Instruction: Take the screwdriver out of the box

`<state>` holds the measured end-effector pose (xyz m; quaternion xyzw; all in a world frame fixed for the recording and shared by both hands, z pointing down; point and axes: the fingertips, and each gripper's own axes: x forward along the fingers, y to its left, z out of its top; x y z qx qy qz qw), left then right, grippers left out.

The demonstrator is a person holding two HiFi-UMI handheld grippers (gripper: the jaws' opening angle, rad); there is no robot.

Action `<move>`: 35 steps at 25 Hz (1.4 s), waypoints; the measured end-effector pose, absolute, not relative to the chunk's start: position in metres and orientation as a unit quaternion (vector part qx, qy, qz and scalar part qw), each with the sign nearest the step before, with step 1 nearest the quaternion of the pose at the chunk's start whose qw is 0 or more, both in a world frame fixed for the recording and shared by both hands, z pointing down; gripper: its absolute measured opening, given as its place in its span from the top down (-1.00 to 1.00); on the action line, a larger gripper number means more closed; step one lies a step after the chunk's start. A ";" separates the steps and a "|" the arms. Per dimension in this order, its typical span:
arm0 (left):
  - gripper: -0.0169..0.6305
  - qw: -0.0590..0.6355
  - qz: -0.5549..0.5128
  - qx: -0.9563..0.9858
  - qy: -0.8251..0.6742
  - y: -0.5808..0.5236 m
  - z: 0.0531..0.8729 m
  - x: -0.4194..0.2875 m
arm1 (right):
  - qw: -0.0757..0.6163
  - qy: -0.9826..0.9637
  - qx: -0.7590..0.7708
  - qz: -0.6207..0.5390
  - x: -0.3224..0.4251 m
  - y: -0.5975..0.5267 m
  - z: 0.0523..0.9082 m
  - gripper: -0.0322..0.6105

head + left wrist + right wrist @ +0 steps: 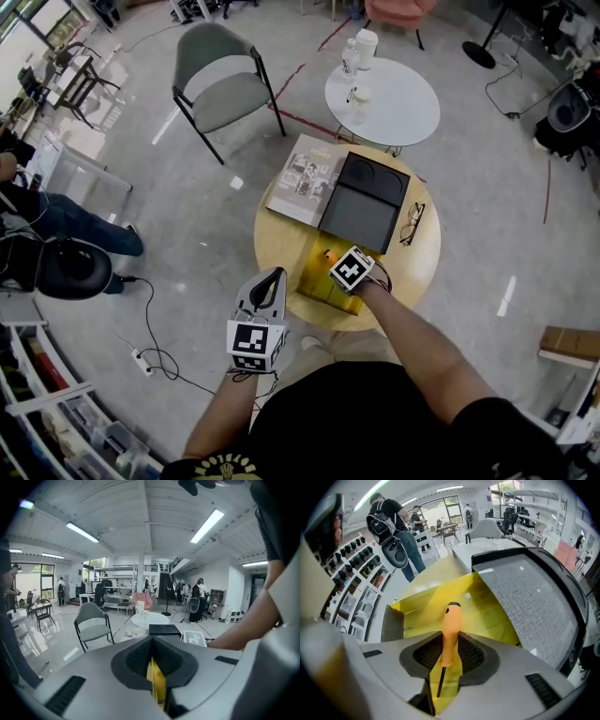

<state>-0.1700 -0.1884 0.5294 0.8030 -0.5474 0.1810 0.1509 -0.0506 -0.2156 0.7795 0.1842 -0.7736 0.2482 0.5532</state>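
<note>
The grasp looks made and the lift-out is due: the right gripper (pixel 449 644) pinches the orange-handled, dark-shafted screwdriver (pixel 451 625) low inside the open yellow cardboard box (pixel 417 616) — the left gripper (pixel 151 644) waits closed beside the box — so a straight rise clear of its walls seems next.

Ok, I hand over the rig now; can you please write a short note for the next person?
Left gripper: jaws together, nothing held, off the near edge of the table.
Right gripper: jaws shut on the screwdriver by its orange handle, pointing down into the yellow box on the table.
Done: the grip.
To do: lift the screwdriver clear of the box.
</note>
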 end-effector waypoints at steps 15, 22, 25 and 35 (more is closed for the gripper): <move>0.91 0.126 0.167 0.793 -0.572 -0.188 0.500 -0.198 | 0.338 -0.886 0.238 0.211 -0.048 -0.218 0.673 0.54; 0.91 0.118 0.154 0.794 -0.576 -0.180 0.484 -0.195 | 0.275 -0.903 0.258 0.206 -0.041 -0.212 0.619 0.54; 0.91 0.115 0.148 0.793 -0.579 -0.176 0.476 -0.195 | 0.256 -0.910 0.262 0.192 -0.041 -0.209 0.596 0.54; 0.91 0.091 0.140 0.793 -0.585 -0.164 0.448 -0.195 | 0.210 -0.925 0.273 0.161 -0.040 -0.202 0.538 0.54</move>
